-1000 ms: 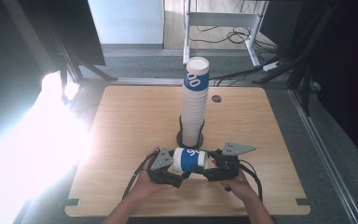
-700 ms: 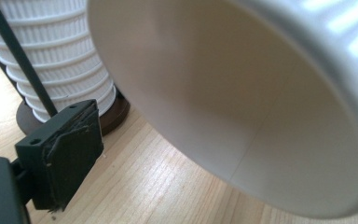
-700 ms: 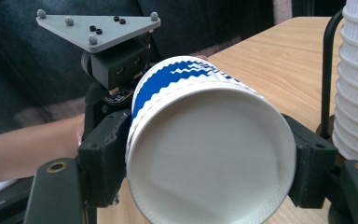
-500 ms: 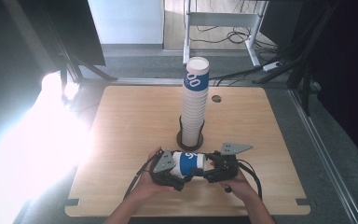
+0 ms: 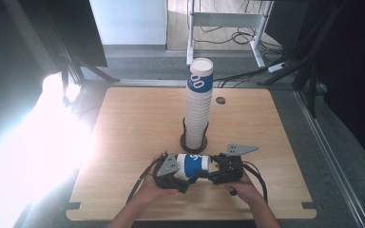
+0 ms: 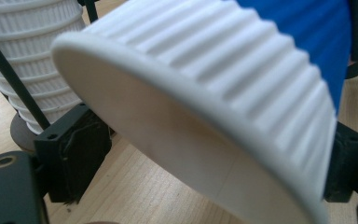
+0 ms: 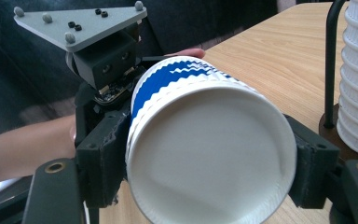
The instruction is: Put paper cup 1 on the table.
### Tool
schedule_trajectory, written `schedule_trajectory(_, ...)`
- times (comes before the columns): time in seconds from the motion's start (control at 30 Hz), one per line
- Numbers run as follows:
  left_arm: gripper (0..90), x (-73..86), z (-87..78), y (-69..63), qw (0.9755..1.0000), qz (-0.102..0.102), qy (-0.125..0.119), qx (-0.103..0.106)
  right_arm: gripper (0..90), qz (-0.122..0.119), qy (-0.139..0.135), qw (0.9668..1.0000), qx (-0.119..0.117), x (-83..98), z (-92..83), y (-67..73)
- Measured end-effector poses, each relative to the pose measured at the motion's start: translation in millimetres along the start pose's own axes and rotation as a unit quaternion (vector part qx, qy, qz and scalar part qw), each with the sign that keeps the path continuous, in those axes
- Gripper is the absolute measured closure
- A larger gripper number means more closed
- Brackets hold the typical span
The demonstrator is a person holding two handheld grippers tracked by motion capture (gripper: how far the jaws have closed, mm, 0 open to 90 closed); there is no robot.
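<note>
White and blue ribbed paper cups (image 5: 195,165) were held on their side just in front of the tall cup stack (image 5: 198,107), between the two grippers near the front edge of the wooden table (image 5: 123,123). The right gripper (image 5: 221,170) was seen clamped on the cups' base end, its black jaws pressed against both sides of the closed white bottom (image 7: 209,163). The left gripper (image 5: 175,172) was set at the open rim end (image 6: 205,154); its jaws had just been closing around the ribbed wall, one pad (image 6: 74,154) shown close beside the rim, though firm contact could not be told from the frames. The stack was kept upright in its black wire holder (image 5: 193,141), just behind the held cups. Both hands were placed close together in front of that stack
</note>
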State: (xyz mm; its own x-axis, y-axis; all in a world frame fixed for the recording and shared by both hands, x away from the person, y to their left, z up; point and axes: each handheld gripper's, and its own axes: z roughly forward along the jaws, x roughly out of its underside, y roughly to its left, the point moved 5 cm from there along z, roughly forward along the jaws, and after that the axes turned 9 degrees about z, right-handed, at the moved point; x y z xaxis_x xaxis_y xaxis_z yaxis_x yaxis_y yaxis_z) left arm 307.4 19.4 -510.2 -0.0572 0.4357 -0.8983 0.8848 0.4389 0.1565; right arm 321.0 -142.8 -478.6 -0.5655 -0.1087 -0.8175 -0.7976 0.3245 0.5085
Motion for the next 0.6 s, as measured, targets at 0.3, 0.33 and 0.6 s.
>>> schedule_trajectory(0.3, 12.7, 0.7, -1.8, 0.3, 1.0, 0.006, -0.007, 0.002, 26.7, -0.007, 0.003, 1.0, -0.001, -0.3, -0.7, 0.8)
schedule_trajectory(0.33, 11.4, 0.3, -1.5, -0.5, 0.9999, 0.002, -0.009, 0.006, 26.7, -0.008, 0.004, 1.0, 0.0, -0.2, -0.5, 1.0)
schedule_trajectory(0.6, 5.4, -0.2, -0.9, -2.4, 0.9999, 0.013, -0.009, 0.006, 27.0, -0.009, 0.025, 0.9996, -0.006, 3.3, 4.7, 2.2)
